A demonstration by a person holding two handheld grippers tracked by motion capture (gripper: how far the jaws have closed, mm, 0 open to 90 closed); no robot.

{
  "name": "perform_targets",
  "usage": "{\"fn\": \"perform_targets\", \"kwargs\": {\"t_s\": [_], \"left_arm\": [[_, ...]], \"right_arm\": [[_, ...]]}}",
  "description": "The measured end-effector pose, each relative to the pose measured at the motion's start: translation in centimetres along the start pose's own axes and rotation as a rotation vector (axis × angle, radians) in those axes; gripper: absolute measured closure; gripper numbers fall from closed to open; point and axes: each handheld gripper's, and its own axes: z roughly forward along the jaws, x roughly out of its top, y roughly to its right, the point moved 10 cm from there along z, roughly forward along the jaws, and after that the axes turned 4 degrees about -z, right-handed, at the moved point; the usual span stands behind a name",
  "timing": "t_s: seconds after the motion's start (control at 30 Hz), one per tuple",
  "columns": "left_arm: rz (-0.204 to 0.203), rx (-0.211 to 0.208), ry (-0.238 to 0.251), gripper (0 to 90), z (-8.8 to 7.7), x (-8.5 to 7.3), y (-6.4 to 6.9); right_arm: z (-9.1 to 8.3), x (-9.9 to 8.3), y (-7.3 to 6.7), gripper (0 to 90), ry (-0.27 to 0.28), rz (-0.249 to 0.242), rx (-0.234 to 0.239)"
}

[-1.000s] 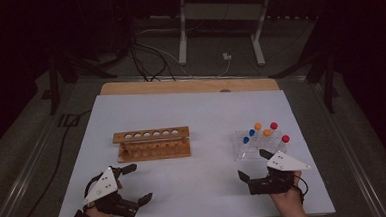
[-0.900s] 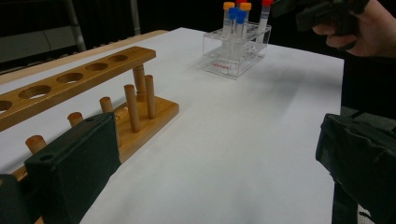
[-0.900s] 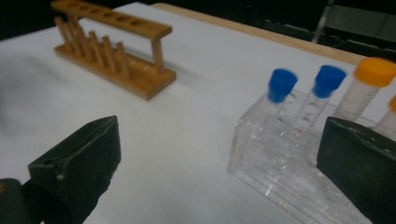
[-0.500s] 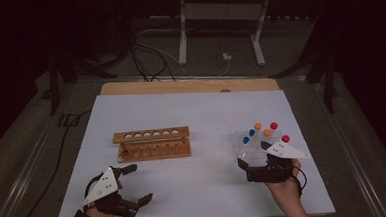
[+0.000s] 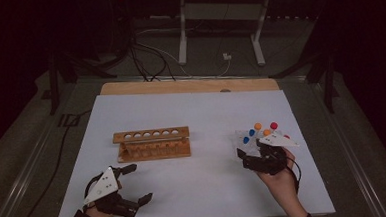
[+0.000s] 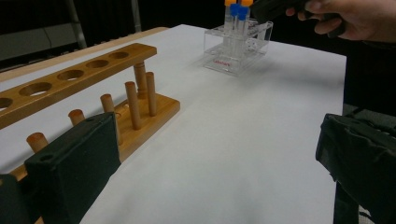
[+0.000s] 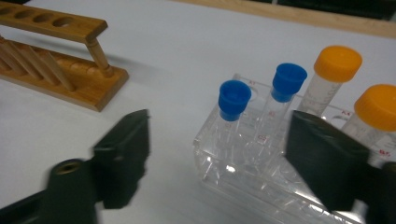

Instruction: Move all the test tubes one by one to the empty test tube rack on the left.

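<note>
A wooden rack (image 5: 153, 144) is set on the table (image 5: 201, 108) near its centre, toward nine o'clock. A clear tube holder (image 5: 255, 138) is placed well apart at three o'clock, with capped tubes (image 7: 233, 105) stood in it. A stand (image 5: 222, 32) is seen beyond the table at twelve o'clock.

White-topped table (image 5: 201, 113) with a wooden far edge (image 5: 190, 86); dim grey floor (image 5: 28, 147), cables (image 5: 143, 61) and a white stand (image 5: 221, 17) beyond.
</note>
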Motion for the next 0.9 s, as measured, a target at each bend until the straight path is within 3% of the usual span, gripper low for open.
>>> {"fn": "perform_targets", "kwargs": {"t_s": [0.2, 0.43, 0.77, 0.9], "left_arm": [[0.002, 0.000, -0.005, 0.5, 0.0, -0.1, 0.0], [0.002, 0.003, -0.001, 0.5, 0.0, 0.0, 0.0], [0.003, 0.001, -0.009, 0.5, 0.0, -0.1, 0.0], [-0.015, 0.009, -0.010, 0.5, 0.0, -0.1, -0.1]], "right_arm": [[0.7, -0.4, 0.4, 43.8, -0.063, 0.029, -0.010], [1.2, -0.5, 0.5, 59.9, -0.092, 0.035, -0.002], [2.1, -0.5, 0.7, 72.7, -0.127, 0.040, 0.001], [2.5, -0.6, 0.4, 74.8, -0.136, 0.033, 0.007]]}}
